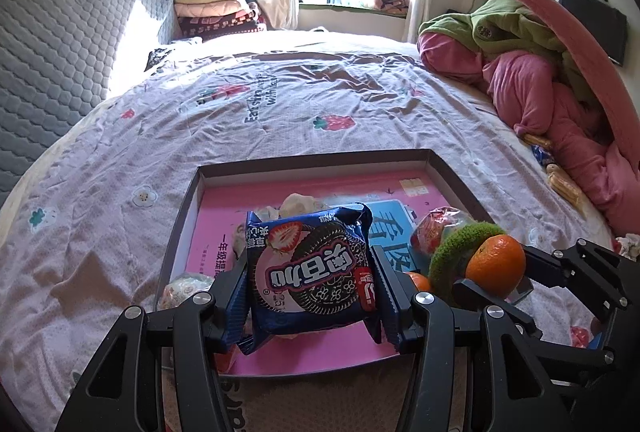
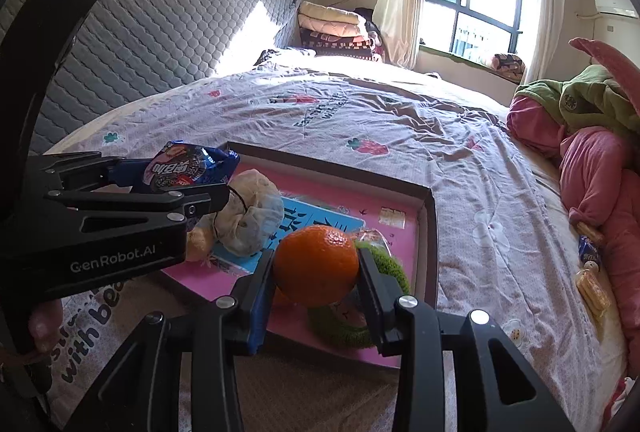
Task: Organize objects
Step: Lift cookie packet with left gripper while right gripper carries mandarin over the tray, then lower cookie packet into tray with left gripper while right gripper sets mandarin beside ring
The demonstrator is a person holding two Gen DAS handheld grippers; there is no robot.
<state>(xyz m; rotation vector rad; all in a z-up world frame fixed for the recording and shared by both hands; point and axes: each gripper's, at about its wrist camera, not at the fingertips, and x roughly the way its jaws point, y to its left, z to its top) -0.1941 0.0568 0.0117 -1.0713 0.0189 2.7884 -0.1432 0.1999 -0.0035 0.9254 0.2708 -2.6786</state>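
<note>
Just above tray rim (image 2: 430,232): tangerine (image 2: 316,264)

cookie packet (image 1: 312,272): blue, pink | tangerine (image 2: 316,264): orange | ring (image 2: 340,332): green | box (image 1: 456,180) floor: pink | bedsheet (image 1: 280,112): strawberry print

You've got a blue cookie packet (image 1: 312,272), strawberry picture on the front, clamped flat-on above the shallow pink-bottomed box (image 1: 452,172) on the bed. Your orange (image 2: 316,264) is pinched over the box's near right part, just above a green fuzzy ring (image 2: 340,328) lying inside.
</note>
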